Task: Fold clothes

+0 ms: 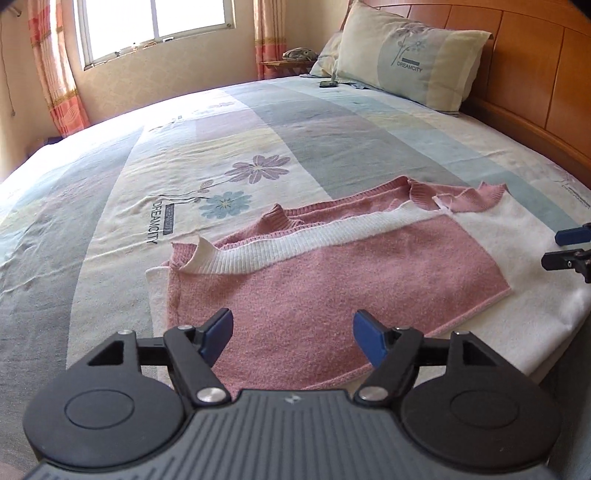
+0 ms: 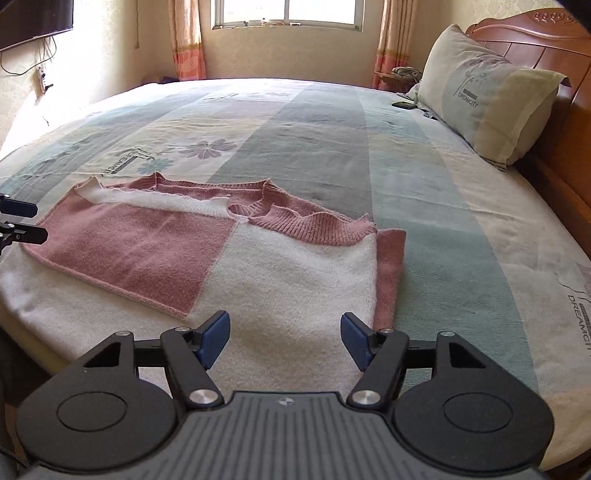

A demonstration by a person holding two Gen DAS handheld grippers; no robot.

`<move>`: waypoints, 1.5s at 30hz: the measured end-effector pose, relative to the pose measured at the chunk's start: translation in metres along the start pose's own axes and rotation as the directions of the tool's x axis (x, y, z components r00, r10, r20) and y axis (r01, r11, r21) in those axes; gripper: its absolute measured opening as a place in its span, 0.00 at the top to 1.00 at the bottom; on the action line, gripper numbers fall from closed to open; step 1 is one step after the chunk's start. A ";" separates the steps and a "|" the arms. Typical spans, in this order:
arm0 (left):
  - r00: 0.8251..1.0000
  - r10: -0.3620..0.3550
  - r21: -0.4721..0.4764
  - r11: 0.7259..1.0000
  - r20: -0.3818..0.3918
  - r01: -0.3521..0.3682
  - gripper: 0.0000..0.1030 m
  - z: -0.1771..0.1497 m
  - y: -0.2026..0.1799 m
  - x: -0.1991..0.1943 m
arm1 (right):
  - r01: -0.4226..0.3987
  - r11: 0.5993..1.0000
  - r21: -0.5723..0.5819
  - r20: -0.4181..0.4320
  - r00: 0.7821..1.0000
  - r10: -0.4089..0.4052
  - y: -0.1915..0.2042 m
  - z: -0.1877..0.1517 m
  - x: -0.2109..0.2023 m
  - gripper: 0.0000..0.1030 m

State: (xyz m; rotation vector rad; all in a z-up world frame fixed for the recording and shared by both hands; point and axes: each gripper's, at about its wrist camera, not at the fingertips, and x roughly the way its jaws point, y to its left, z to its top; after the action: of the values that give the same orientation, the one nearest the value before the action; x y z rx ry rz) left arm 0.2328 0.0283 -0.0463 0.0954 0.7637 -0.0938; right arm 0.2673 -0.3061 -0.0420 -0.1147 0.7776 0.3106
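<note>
A pink and white knitted sweater lies folded flat near the front edge of the bed, ribbed cuffs and collar along its far side. In the right wrist view the sweater spreads from the left to the middle. My left gripper hovers over the pink panel at the near edge, jaws open, nothing between them. My right gripper hangs over the white panel, also open and empty. The right gripper's tips show at the right edge of the left wrist view; the left gripper's tips show at the left edge of the right wrist view.
The bed carries a striped floral sheet. A pillow leans on the wooden headboard at the far right, with a dark phone beside it. A window with curtains lies beyond, and a wall-mounted screen at far left.
</note>
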 end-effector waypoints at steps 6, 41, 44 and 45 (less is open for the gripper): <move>0.997 0.025 -0.206 0.978 -0.077 -0.040 0.26 -0.013 0.025 0.026 | -0.017 0.994 0.108 -0.011 1.000 0.018 -0.014 -0.011 0.015 0.28; 0.991 -0.129 -0.245 0.962 -0.031 0.117 0.16 0.065 0.023 0.132 | -0.015 0.995 0.095 0.038 0.999 0.012 -0.015 0.012 0.073 0.06; 0.992 -0.113 -0.243 0.965 -0.050 0.098 0.15 0.074 0.019 0.126 | -0.014 0.996 0.092 0.040 0.999 0.010 -0.015 0.012 0.073 0.06; 0.993 -0.108 -0.245 0.965 -0.053 0.092 0.15 0.076 0.018 0.122 | -0.012 0.996 0.092 0.040 0.999 0.008 -0.015 0.012 0.073 0.06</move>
State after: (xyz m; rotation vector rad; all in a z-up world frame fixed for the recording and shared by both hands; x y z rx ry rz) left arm 0.3749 0.0311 -0.0756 -0.1735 0.8401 -0.0931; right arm 0.3288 -0.3005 -0.0849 -0.0179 0.7526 0.2851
